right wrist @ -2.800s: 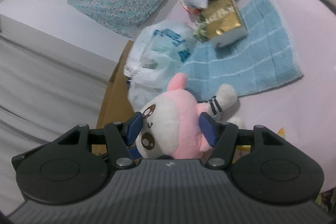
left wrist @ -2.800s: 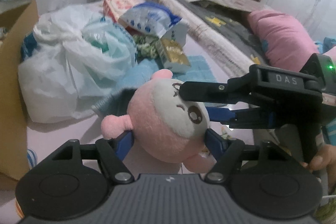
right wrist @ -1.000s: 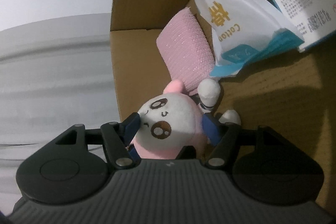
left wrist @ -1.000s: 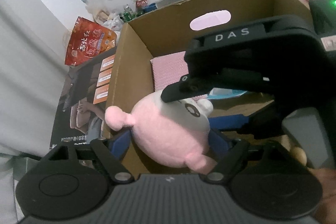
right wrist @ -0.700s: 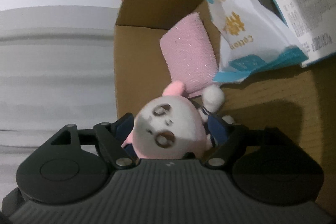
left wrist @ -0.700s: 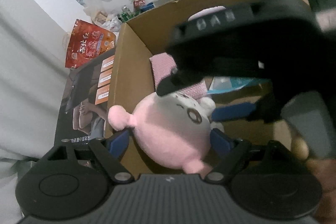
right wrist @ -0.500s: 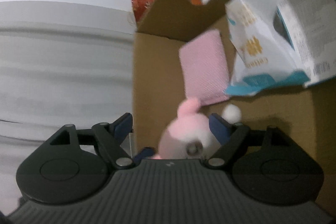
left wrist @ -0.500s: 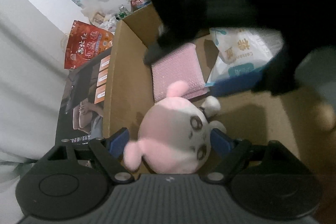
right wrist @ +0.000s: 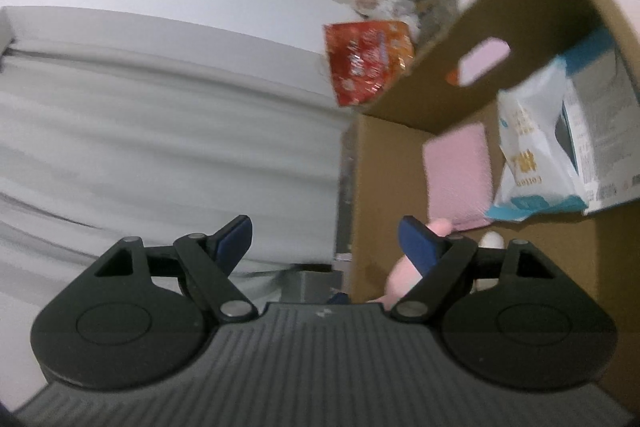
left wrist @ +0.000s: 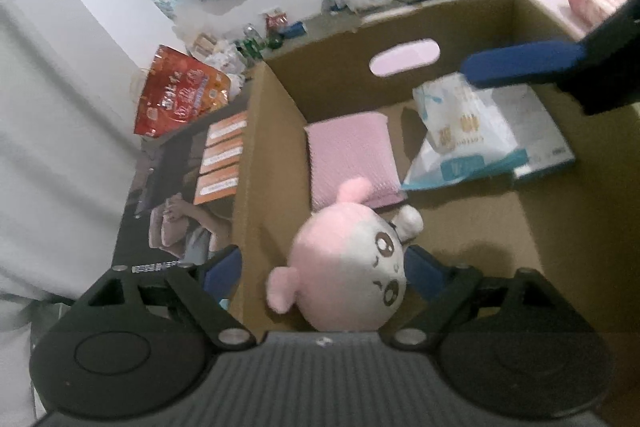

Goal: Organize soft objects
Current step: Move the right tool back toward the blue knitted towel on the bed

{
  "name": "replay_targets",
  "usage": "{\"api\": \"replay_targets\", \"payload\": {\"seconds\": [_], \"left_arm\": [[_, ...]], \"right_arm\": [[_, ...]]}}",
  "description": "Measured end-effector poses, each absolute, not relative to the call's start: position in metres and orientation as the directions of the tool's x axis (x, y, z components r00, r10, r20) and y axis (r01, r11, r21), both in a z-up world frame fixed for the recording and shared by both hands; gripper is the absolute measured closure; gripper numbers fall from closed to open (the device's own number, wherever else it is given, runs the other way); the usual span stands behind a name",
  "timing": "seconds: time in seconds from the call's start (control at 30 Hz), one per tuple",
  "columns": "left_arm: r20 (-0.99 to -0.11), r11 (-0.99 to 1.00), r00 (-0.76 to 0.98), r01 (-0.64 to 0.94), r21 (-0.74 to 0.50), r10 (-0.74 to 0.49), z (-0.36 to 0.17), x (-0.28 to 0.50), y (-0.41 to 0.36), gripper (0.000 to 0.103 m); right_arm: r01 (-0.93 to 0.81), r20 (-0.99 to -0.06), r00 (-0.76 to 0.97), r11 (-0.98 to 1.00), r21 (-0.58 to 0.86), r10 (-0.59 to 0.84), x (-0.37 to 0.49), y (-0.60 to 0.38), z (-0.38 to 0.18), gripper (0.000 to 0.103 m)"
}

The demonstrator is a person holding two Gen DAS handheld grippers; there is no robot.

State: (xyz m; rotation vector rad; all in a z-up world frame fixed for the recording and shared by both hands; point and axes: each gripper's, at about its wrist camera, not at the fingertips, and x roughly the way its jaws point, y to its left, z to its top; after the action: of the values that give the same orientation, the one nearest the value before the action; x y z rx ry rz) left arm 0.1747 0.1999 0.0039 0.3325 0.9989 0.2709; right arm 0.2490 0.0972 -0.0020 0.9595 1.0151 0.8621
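Lying in the box [left wrist: 272, 131], the plush [left wrist: 352, 275] sits between the left claw's [left wrist: 320, 267] open jaws (untouched); right claw [right wrist: 326, 231], also open, has it at four o'clock.

Your light is dim, flat indoor light, with soft shadows pooling inside the cardboard box [left wrist: 560, 227]. Both fisheye views bend straight lines hard toward the edges and darken at the corners. You get motion smear across the right wrist view, and the other hand-held gripper [left wrist: 524, 63] is blurred in the left wrist view.
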Motion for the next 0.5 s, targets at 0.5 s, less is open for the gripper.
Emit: {"api": "replay_targets", "payload": {"seconds": [0.5], "left_arm": [[-0.687, 0.984, 0.712, -0.032, 0.177, 0.147, 0.075, 0.082, 0.137, 0.009]], "right_arm": [[-0.284, -0.289, 0.385, 0.411, 0.866, 0.877, 0.150, -0.064, 0.023, 0.020]]}}
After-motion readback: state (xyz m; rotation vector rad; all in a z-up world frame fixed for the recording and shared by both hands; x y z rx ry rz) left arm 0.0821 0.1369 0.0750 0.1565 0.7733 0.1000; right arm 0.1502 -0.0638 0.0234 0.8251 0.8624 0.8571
